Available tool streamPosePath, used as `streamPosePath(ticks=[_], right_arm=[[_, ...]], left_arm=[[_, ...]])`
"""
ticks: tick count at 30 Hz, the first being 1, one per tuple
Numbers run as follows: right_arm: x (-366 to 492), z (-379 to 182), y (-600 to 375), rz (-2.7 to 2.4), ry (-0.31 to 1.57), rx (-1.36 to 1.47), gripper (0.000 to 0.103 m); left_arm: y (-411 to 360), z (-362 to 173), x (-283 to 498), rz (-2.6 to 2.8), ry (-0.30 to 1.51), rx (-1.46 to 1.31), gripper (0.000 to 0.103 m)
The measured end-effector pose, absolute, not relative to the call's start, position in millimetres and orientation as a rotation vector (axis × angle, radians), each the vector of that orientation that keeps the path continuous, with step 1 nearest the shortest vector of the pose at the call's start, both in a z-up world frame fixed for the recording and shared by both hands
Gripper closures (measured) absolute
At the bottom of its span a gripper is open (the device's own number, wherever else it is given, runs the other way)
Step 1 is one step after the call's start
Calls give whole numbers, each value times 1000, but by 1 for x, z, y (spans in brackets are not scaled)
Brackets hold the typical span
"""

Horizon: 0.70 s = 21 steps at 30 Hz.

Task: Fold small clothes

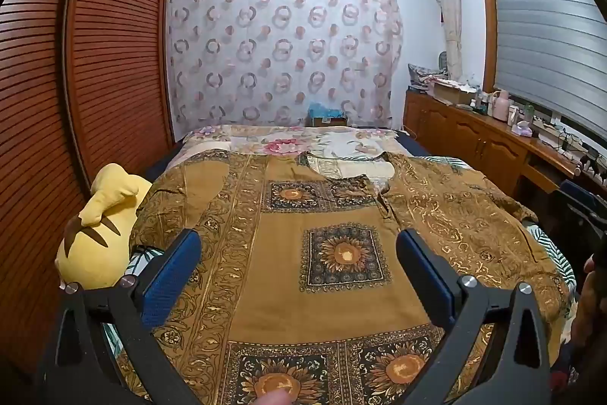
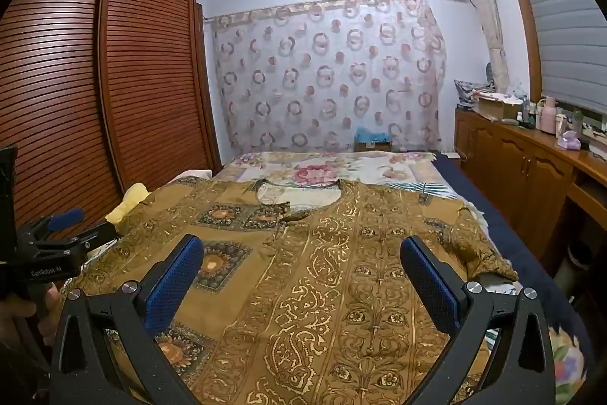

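Slippage is the main worry: the brown patterned shirt (image 1: 334, 253) lies spread flat on the bed (image 2: 512, 253), collar toward the curtain, and its thin cloth looks likely to bunch if pinched off-centre. Both the left tongs (image 1: 299, 253) and the right tongs (image 2: 301, 257) hang above the shirt with fingers wide apart, holding nothing. A yellow plush toy (image 1: 102, 226) sits just beside the shirt's left sleeve; a sweep there could snag it or drag it onto the cloth. The shirt's right sleeve (image 2: 478, 245) lies rumpled near the bed's edge, so an uneven pull could send that side over it.
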State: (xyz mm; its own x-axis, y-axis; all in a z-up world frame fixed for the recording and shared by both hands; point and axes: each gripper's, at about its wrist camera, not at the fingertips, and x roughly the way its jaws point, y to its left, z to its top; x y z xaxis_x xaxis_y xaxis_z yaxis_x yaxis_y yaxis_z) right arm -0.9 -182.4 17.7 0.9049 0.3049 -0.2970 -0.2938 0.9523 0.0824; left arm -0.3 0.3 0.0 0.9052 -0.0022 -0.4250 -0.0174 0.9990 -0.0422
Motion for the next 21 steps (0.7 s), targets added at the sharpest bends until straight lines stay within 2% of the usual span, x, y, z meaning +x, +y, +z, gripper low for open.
streamPosePath(ticks=[21], right_arm=[[3,21,-183,313,323,36,0]], left_arm=[[0,0,-1,12,434,-32,0]])
